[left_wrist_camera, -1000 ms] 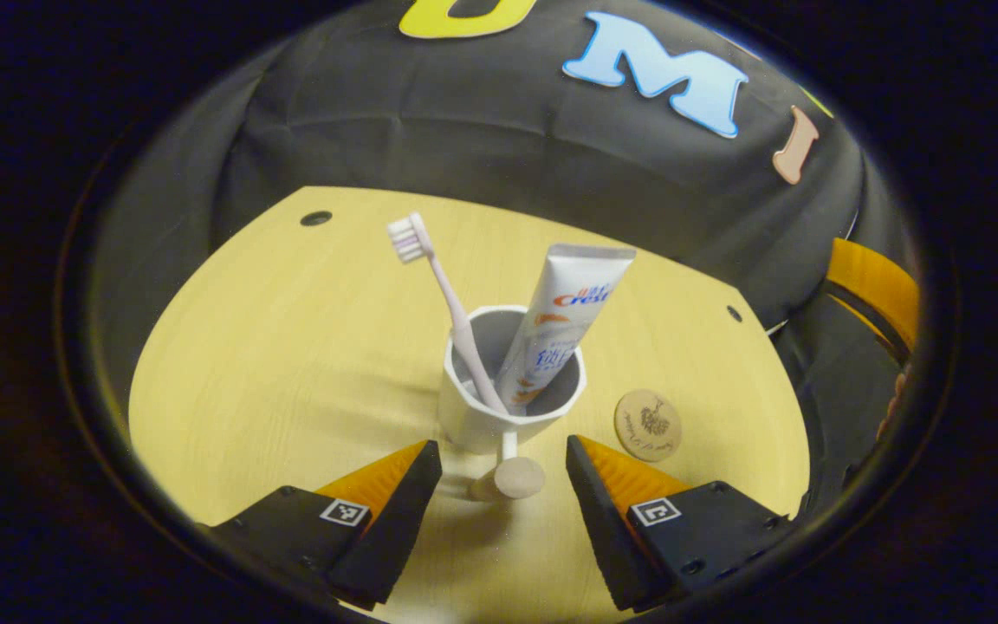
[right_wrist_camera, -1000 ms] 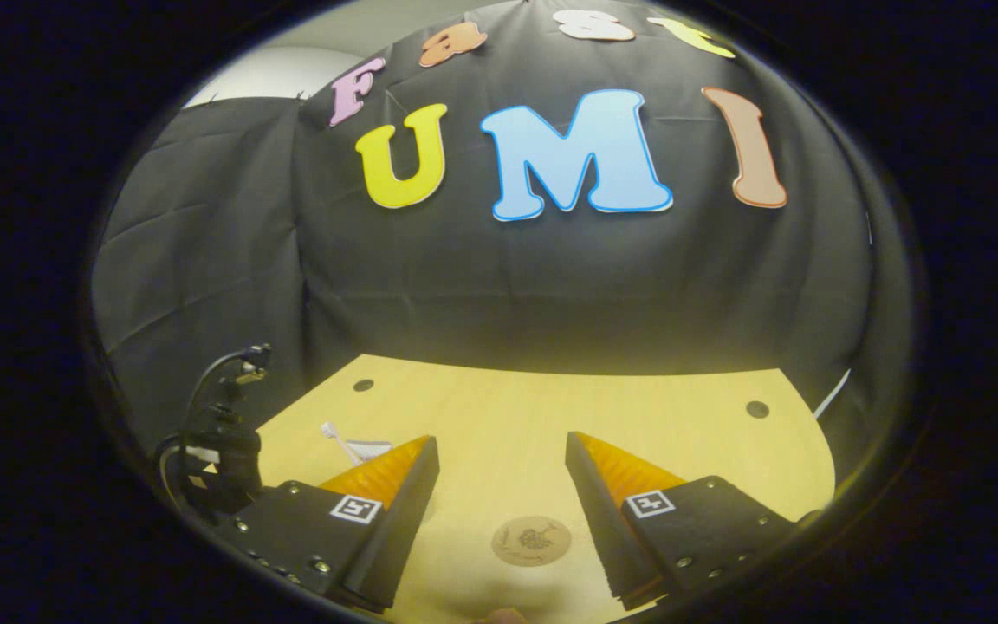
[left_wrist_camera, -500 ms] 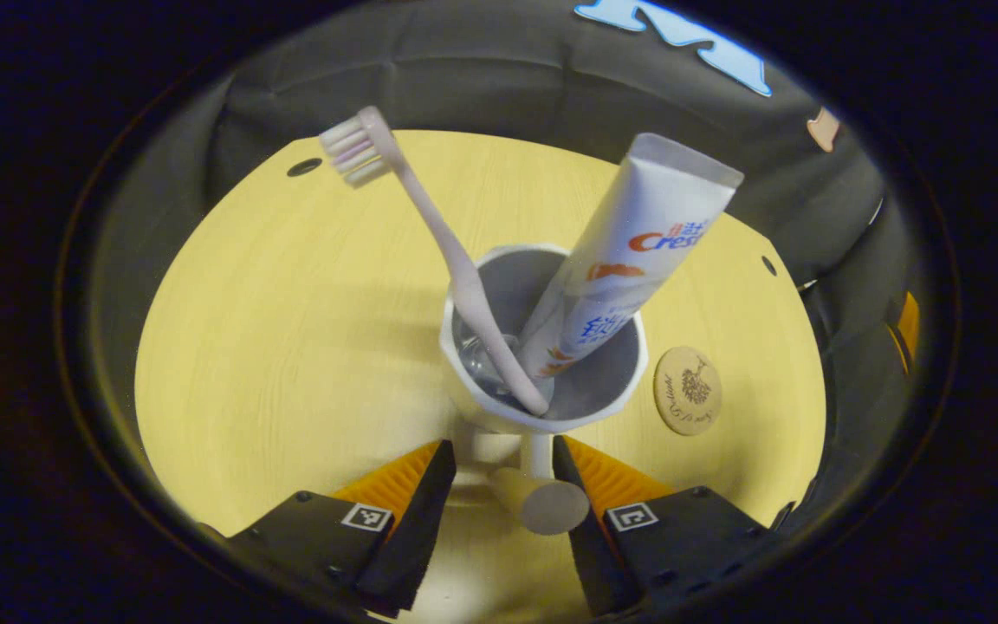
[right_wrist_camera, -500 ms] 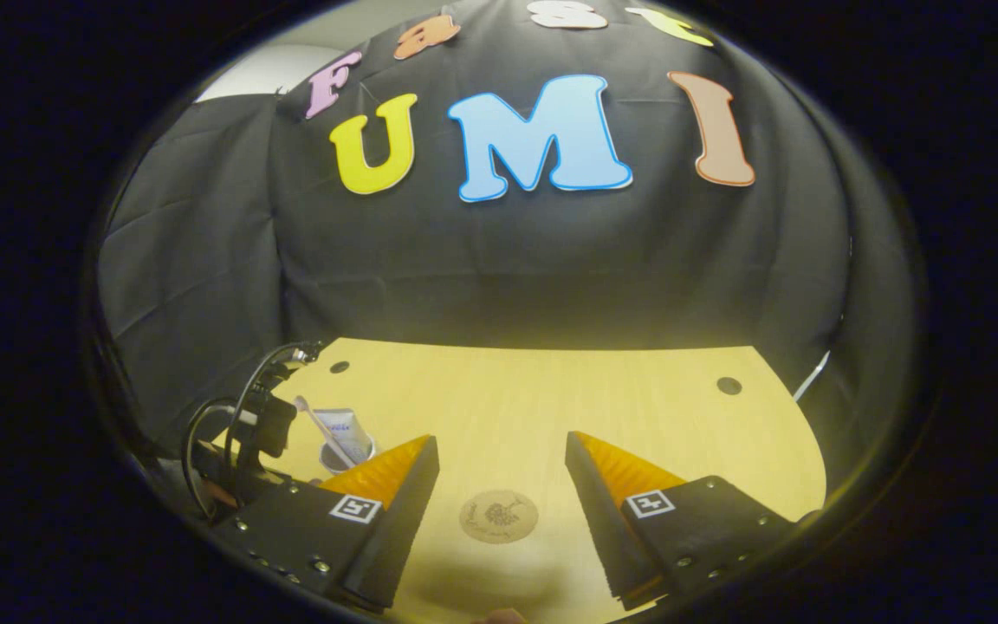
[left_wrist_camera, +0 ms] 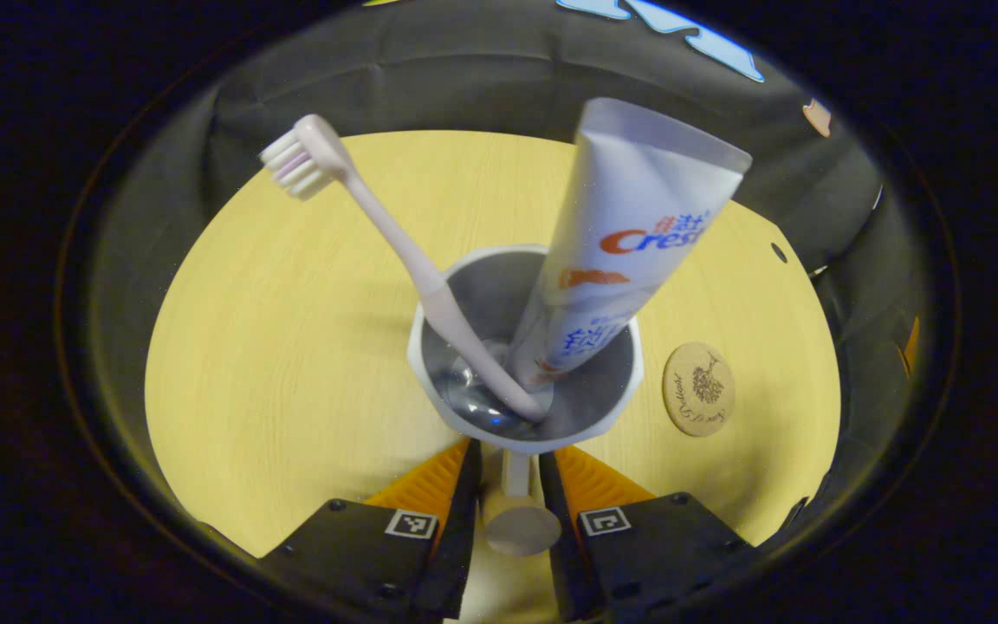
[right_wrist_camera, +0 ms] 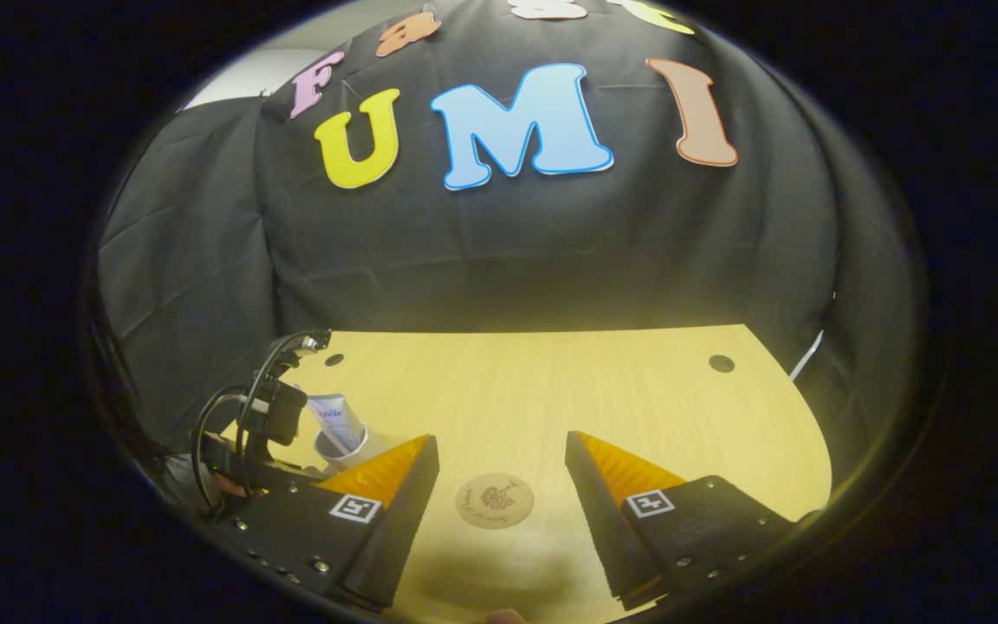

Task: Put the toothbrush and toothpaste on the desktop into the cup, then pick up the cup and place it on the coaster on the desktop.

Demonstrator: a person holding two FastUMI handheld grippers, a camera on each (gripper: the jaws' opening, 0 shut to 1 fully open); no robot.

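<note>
White and faceted, the cup (left_wrist_camera: 523,416) stands on the pale wooden desktop (left_wrist_camera: 291,329) with its handle (left_wrist_camera: 515,511) pointing toward the near edge. Inside it lean a pink toothbrush (left_wrist_camera: 395,251), bristled head up and to the left, and a toothpaste tube (left_wrist_camera: 629,234), crimped end up and to the right; both rest with their lower ends on the cup's floor. The left gripper (left_wrist_camera: 508,472) is narrowed around the handle stem, one finger on each side of it and apparently pressing it just below the cup's near wall. A round wooden coaster (left_wrist_camera: 698,388) with a dark printed motif lies flat on the desktop just to the right of the cup, not touching it. Small dark holes mark the desktop's far right edge, and black cloth rises behind.

From the right gripper view, the coaster (right_wrist_camera: 494,500) lies on the desktop between and slightly beyond the fingers of the right gripper (right_wrist_camera: 502,472), which is spread wide and holds nothing. Farther left, the cup (right_wrist_camera: 339,446) with the toothpaste tube (right_wrist_camera: 330,416) stands beside the black body and cables of the left gripper.
</note>
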